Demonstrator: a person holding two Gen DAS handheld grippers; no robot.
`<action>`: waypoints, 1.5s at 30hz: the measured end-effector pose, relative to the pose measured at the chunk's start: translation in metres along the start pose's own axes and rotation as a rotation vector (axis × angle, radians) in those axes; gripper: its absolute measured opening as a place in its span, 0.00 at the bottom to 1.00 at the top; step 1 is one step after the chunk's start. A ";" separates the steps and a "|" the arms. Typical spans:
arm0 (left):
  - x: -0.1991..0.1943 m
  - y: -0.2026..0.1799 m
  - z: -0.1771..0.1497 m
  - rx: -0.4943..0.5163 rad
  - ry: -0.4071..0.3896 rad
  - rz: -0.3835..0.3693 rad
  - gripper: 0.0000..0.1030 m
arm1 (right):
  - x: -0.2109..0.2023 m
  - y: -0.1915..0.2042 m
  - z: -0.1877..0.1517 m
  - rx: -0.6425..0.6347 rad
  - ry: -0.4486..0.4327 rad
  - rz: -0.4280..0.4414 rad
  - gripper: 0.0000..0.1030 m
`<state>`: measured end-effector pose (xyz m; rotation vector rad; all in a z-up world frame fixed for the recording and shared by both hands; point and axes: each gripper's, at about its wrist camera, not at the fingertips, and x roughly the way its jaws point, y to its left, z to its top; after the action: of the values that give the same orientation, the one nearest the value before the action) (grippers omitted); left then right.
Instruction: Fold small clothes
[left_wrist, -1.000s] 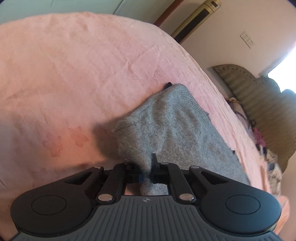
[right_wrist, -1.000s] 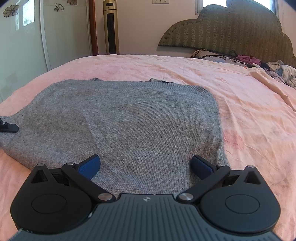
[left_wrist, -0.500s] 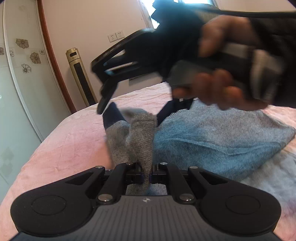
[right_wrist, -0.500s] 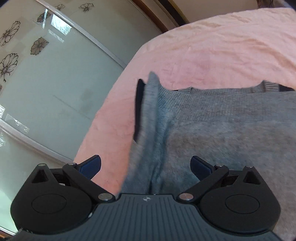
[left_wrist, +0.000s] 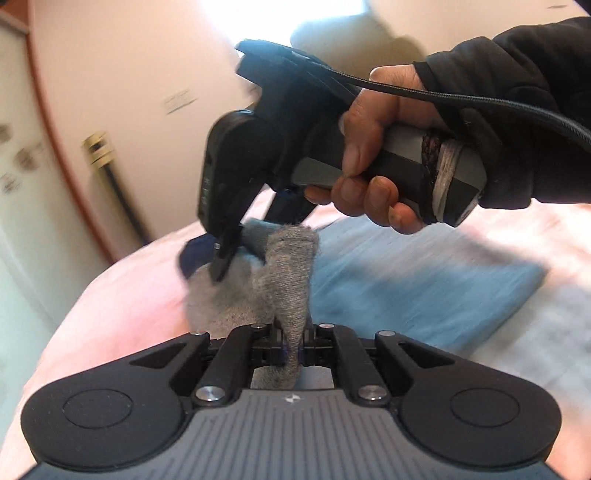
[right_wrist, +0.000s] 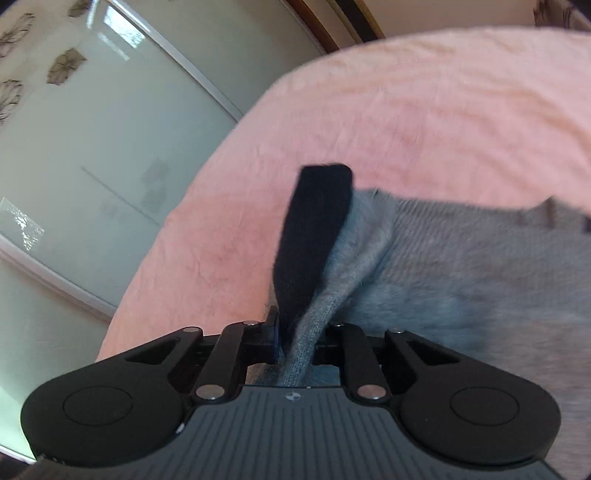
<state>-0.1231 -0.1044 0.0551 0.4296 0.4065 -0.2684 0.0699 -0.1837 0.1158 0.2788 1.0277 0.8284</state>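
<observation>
A grey knit sweater (right_wrist: 480, 280) lies on a pink bed sheet (right_wrist: 406, 103). My left gripper (left_wrist: 291, 349) is shut on a pinched fold of the sweater (left_wrist: 291, 266) and holds it lifted. My right gripper (right_wrist: 297, 345) is shut on another edge of the sweater, next to its dark trim (right_wrist: 314, 229). In the left wrist view the right gripper (left_wrist: 236, 243) shows just beyond the lifted fold, held by a hand in a black sleeve, tips down on the sweater. The rest of the sweater (left_wrist: 424, 280) lies spread to the right, blurred.
A wardrobe with frosted flower-patterned panels (right_wrist: 92, 155) stands beyond the bed's left edge. A tall gold and black stand (left_wrist: 110, 184) is by the far wall. The right gripper's black cable (left_wrist: 480, 99) runs across the upper right.
My right gripper has closed on the sweater's edge by the dark trim; it was open half a second ago. My left gripper keeps its hold. Both views are blurred by motion.
</observation>
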 end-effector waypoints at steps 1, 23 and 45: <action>0.001 -0.011 0.008 0.006 -0.019 -0.030 0.05 | -0.020 -0.007 -0.002 -0.013 -0.025 -0.016 0.17; 0.040 -0.097 0.012 0.146 -0.016 -0.327 0.07 | -0.093 -0.177 -0.053 0.313 -0.197 -0.078 0.19; 0.190 0.159 -0.027 -1.169 0.316 -0.568 0.80 | -0.108 -0.201 -0.064 0.400 -0.245 -0.008 0.88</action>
<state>0.0894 0.0158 0.0058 -0.8197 0.9082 -0.4595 0.0848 -0.4071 0.0387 0.6984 0.9561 0.5592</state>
